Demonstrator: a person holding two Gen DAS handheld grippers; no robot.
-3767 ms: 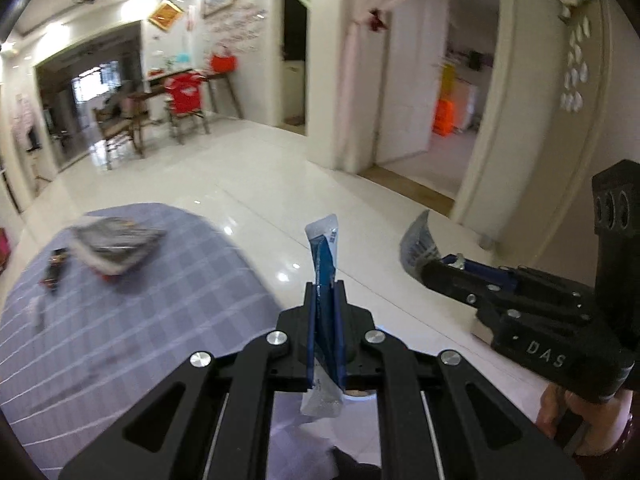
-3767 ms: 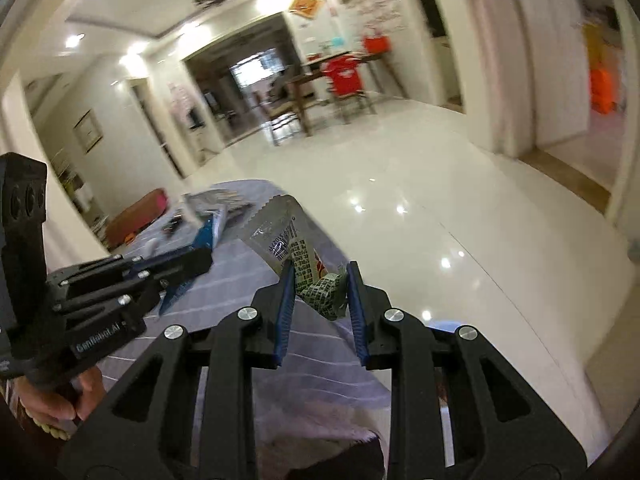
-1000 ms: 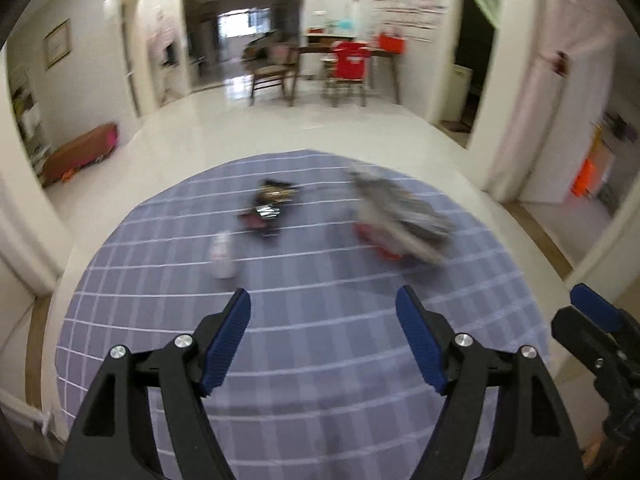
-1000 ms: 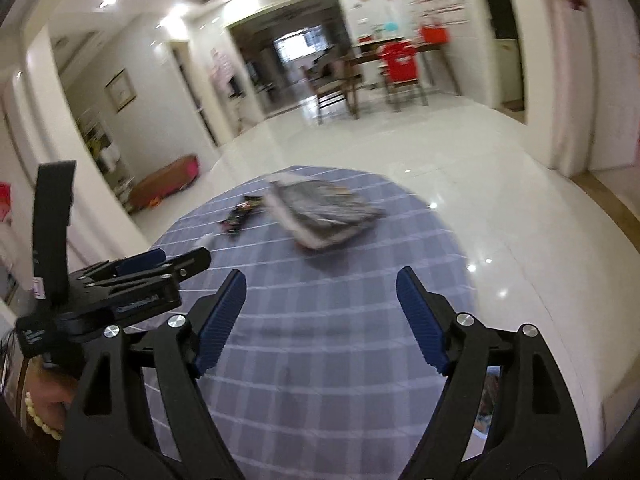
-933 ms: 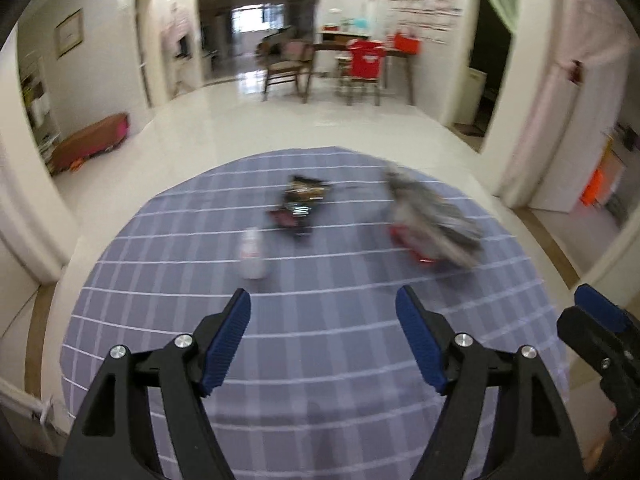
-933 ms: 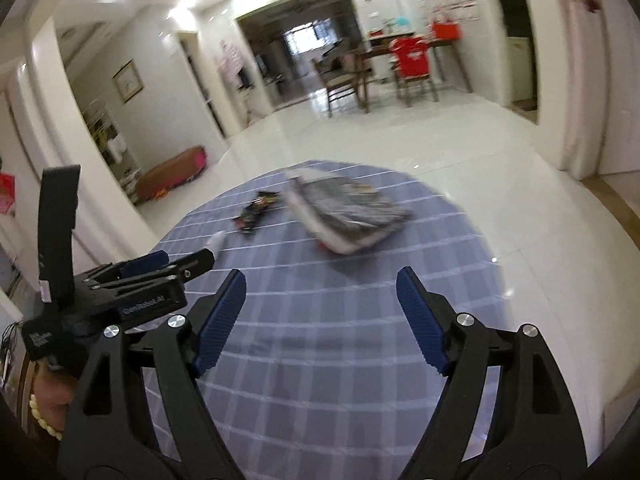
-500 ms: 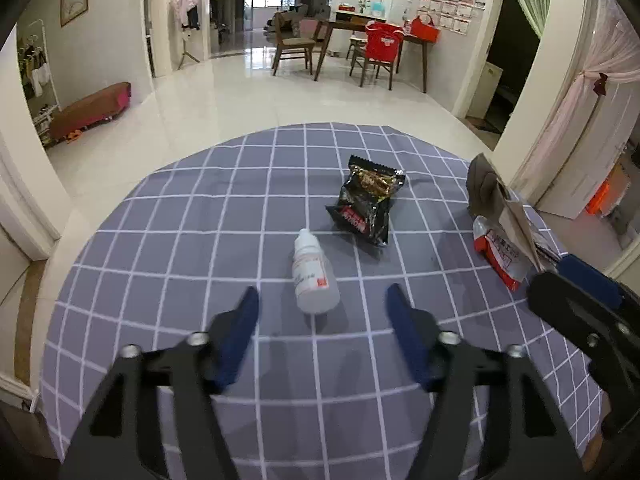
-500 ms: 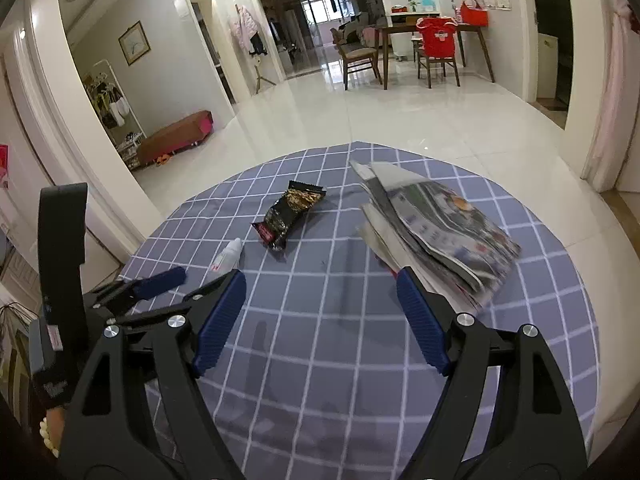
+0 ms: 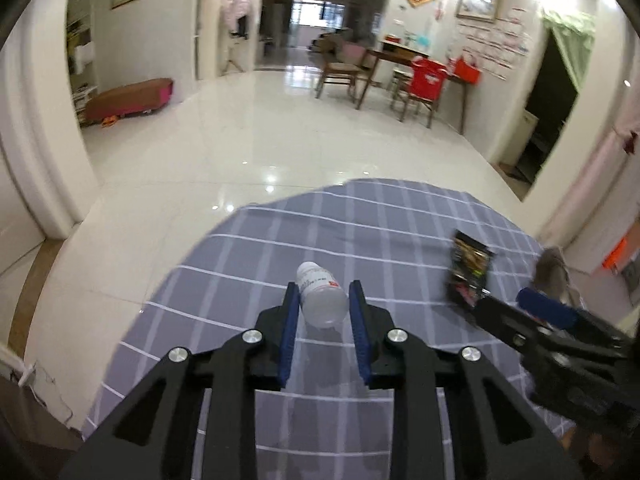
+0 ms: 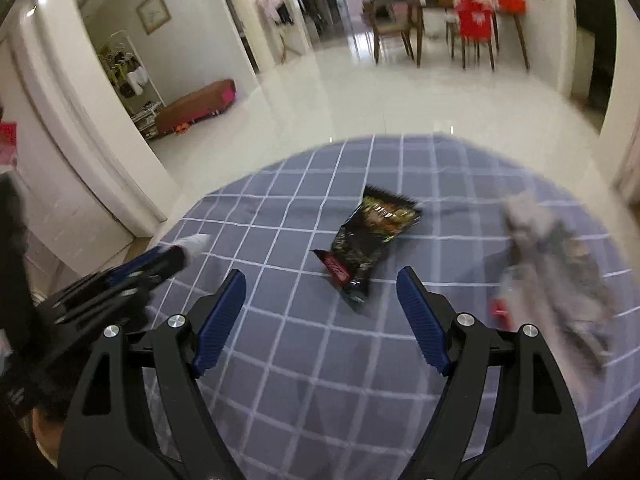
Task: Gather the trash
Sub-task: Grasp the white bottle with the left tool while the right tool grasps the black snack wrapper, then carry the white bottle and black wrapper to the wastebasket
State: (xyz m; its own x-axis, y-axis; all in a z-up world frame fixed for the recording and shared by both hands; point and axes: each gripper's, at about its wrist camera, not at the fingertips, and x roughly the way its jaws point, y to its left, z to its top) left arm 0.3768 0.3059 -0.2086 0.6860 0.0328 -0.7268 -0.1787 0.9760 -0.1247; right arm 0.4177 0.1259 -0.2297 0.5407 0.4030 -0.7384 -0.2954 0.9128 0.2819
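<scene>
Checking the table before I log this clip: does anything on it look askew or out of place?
The small white bottle lies tipped over between the left gripper fingers. A crumpled black snack wrapper and messy newspaper litter the checked tablecloth.

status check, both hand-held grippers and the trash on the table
Left hand-held gripper closed around small white bottle. Right hand-held gripper open, lined up on black snack wrapper. Crumpled newspaper to its right; nothing blocking.

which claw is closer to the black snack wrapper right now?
Right. The right claw is open and aimed at the black snack wrapper, which lies just beyond its fingertips. The left claw sits off to the wrapper's left, closed around the small white bottle.
</scene>
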